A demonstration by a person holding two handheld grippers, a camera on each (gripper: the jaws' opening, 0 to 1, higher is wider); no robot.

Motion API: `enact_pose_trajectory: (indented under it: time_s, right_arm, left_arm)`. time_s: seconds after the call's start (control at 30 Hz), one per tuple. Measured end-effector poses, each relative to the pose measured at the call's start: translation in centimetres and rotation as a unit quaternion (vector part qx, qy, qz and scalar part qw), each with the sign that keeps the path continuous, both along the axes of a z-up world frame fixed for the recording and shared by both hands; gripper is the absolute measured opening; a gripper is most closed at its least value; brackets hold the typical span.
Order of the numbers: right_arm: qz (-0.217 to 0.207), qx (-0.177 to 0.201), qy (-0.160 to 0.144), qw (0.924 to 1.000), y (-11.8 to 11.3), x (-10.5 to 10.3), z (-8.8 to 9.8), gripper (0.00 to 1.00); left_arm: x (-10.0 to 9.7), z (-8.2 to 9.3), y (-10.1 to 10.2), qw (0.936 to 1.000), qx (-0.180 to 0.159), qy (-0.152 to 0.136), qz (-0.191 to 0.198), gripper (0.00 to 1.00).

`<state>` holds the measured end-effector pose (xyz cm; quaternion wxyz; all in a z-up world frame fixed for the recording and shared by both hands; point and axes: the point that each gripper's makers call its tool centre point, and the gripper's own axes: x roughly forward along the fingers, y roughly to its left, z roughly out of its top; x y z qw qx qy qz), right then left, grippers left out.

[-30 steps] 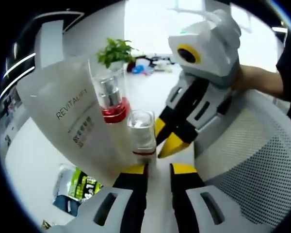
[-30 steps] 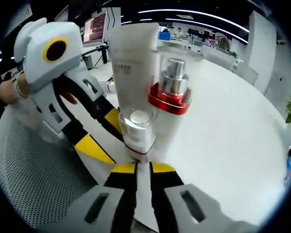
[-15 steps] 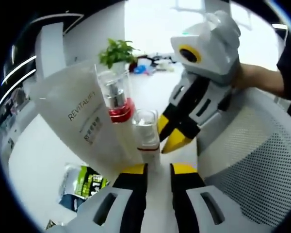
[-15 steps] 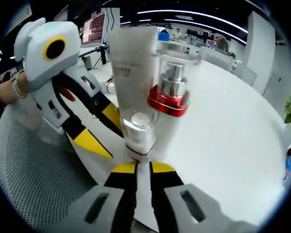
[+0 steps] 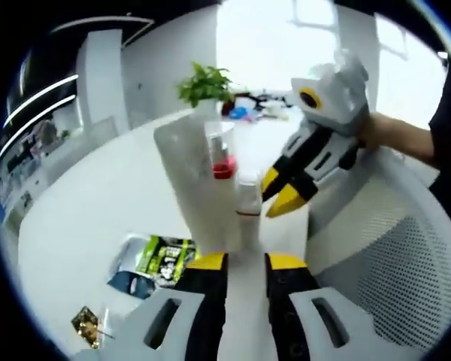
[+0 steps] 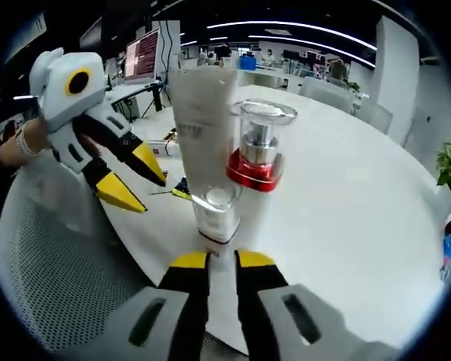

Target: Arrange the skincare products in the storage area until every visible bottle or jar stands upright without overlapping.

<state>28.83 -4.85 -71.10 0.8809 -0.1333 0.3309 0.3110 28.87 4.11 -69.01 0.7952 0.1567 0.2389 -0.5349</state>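
Observation:
Three skincare products stand close together on the white table (image 6: 346, 226): a tall white tube (image 6: 203, 128), a pump bottle with a red collar and clear cap (image 6: 259, 147), and a small clear-capped bottle (image 6: 218, 210) in front. In the left gripper view the tube (image 5: 188, 173), red-collared bottle (image 5: 222, 150) and small bottle (image 5: 248, 199) stand just beyond my left gripper (image 5: 246, 261), which is open and holds nothing. My right gripper (image 6: 220, 259) is open too, a short way back from the small bottle. Each gripper appears in the other's view, left (image 6: 133, 180) and right (image 5: 282, 193), jaws apart.
A white mesh chair back (image 5: 391, 248) (image 6: 45, 263) rises at the table's edge beside both grippers. A green packet (image 5: 161, 259) and a gold-wrapped item (image 5: 86, 323) lie on the table. A potted plant (image 5: 207, 83) stands far back. A person's hand (image 5: 395, 135) holds the right gripper.
Both grippers have drawn back from the three products, which now look smaller and farther off. The products stay standing where they were.

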Motion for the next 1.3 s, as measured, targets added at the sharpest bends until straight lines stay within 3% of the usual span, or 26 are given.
enact_pose_trajectory:
  time_s: [0.3,0.43,0.63,0.77,0.9,1.3]
  right_arm:
    - [-0.009,0.008,-0.019,0.9997,0.0,-0.6,1.4,0.25]
    - [-0.015,0.009,-0.032,0.9993,0.1,-0.4,2.1,0.35]
    - [-0.026,0.021,-0.049,0.9982,0.1,0.1,3.5,0.47]
    - [-0.044,0.014,-0.062,0.9970,-0.6,0.5,4.1,0.60]
    - [-0.061,0.043,-0.068,0.9949,-0.9,0.7,4.8,0.68]
    - [-0.064,0.061,-0.071,0.9935,-0.3,0.4,5.2,0.88]
  left_arm:
    - [1.4,1.2,4.0,0.9980,-0.006,-0.014,0.062,0.27]
    - [1.8,1.4,5.5,0.9963,-0.004,-0.017,0.084,0.33]
    - [1.9,2.4,6.7,0.9943,-0.010,-0.019,0.104,0.41]
    - [2.3,3.2,7.3,0.9925,-0.014,-0.027,0.119,0.48]
    - [2.5,3.9,8.5,0.9900,-0.012,-0.035,0.136,0.54]
    - [2.1,4.1,11.0,0.9854,-0.005,-0.029,0.168,0.74]
